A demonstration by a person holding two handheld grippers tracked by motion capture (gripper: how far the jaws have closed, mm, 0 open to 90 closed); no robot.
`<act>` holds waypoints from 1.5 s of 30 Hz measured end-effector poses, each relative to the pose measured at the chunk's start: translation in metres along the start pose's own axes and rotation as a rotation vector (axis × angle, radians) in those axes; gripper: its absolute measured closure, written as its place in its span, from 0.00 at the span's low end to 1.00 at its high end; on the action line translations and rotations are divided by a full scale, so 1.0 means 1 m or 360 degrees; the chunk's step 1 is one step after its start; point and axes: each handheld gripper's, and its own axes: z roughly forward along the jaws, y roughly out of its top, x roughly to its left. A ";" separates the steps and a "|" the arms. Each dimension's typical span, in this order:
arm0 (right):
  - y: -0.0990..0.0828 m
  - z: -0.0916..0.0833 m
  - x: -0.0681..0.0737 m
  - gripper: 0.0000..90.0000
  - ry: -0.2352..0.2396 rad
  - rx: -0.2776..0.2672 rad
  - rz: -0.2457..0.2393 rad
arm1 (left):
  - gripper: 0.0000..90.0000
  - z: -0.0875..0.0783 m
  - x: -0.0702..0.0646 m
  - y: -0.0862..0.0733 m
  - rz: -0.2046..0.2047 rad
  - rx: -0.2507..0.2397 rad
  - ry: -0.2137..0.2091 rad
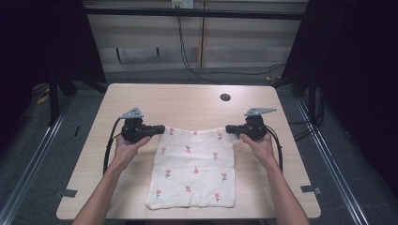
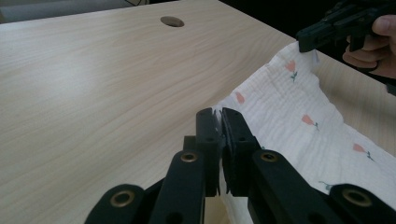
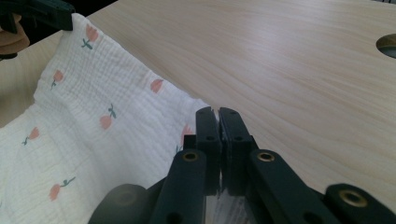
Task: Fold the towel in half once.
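While one white cloth lies across the near half of the wooden surface, two hand-held grippers pinch its far corners: the left hand-held gripper is clamped on the far left corner, the right hand-held gripper on the far right, with that edge raised between them. About a dozen small pink flowers with green stems dot the crinkled, gauze-like fabric (some too small to count with certainty). One round hole pierces the pale, fine-grained top. In each gripper view, the black jaws hide the pinched corner, and the cloth runs out of frame.
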 end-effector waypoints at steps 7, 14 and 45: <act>0.010 0.000 -0.004 0.97 0.0010 0.0007 0.0000 | 0.96 0.007 0.005 -0.001 -0.0026 0.0020 0.0023; 0.032 -0.009 -0.001 0.97 -0.0004 -0.0041 -0.0026 | 0.96 0.005 0.003 0.007 0.0001 -0.0012 0.0033; 0.023 -0.028 0.007 0.97 0.0074 -0.0053 0.0017 | 0.97 -0.015 -0.013 0.007 0.0073 0.0002 0.0054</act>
